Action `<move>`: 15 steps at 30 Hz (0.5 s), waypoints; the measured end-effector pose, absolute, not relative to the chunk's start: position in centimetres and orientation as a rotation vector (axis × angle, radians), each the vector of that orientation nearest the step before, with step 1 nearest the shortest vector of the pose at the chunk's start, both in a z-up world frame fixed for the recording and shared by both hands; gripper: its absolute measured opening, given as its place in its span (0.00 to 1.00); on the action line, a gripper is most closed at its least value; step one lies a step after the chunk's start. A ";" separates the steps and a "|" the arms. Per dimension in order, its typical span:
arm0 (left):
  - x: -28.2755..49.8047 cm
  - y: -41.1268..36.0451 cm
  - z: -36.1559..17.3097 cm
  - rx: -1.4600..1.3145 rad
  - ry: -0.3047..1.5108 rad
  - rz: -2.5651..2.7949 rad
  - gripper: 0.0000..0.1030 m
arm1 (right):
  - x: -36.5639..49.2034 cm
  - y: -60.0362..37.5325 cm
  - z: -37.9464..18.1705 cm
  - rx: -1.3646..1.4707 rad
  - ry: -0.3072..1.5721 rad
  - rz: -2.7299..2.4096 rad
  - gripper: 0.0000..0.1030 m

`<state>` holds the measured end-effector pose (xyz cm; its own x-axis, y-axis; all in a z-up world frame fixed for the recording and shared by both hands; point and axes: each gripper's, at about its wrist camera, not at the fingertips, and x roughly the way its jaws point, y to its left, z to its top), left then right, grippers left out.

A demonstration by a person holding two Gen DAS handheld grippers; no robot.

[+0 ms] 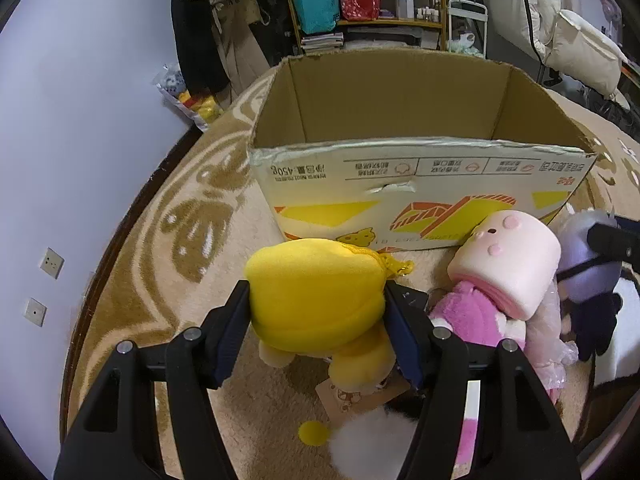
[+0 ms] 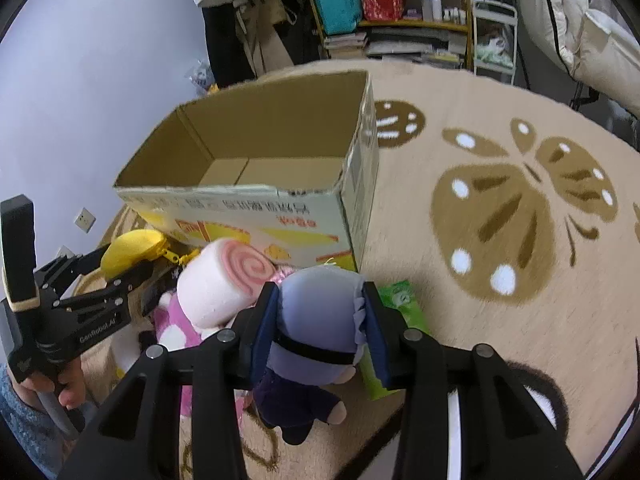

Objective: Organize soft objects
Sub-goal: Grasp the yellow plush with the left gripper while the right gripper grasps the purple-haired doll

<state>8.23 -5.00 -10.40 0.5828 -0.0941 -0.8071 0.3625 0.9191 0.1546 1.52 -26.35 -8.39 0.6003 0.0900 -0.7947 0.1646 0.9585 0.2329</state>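
My left gripper (image 1: 318, 312) is shut on a yellow plush toy (image 1: 316, 300), held just above the rug in front of an open cardboard box (image 1: 400, 196); it also shows in the right wrist view (image 2: 128, 270) with the yellow plush (image 2: 128, 250). My right gripper (image 2: 320, 328) is shut on the head of a purple-haired doll (image 2: 316, 320), which also shows in the left wrist view (image 1: 588, 260). A pink-and-white roll-headed plush (image 1: 504, 260) lies between them against the box (image 2: 260, 208); it also shows in the right wrist view (image 2: 224, 284).
A beige rug with brown butterfly patterns (image 2: 500, 220) covers the floor. A green packet (image 2: 400, 312) lies beside the doll. A white fluffy toy (image 1: 372, 440) and a paper tag lie under my left gripper. Shelves (image 1: 360, 4), hanging clothes and a wall (image 1: 80, 120) surround the area.
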 end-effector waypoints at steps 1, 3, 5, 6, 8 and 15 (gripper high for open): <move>8.1 -5.0 -10.3 0.322 0.908 -0.271 0.62 | 1.4 -26.3 -8.2 0.296 0.922 -0.046 0.42; 7.7 -4.9 -9.9 0.322 0.893 -0.266 0.62 | 1.3 -26.3 -7.8 0.292 0.906 -0.052 0.42; 7.3 -4.8 -9.5 0.320 0.881 -0.261 0.62 | 1.0 -26.3 -7.7 0.289 0.890 -0.055 0.42; 7.0 -4.7 -9.3 0.321 0.873 -0.257 0.62 | 0.9 -26.3 -7.4 0.284 0.878 -0.059 0.42; 6.6 -4.4 -8.9 0.318 0.859 -0.249 0.62 | 0.5 -26.1 -6.8 0.276 0.852 -0.061 0.42; 4.9 -3.5 -6.8 0.300 0.774 -0.208 0.62 | -0.7 -25.6 -3.4 0.215 0.733 -0.072 0.42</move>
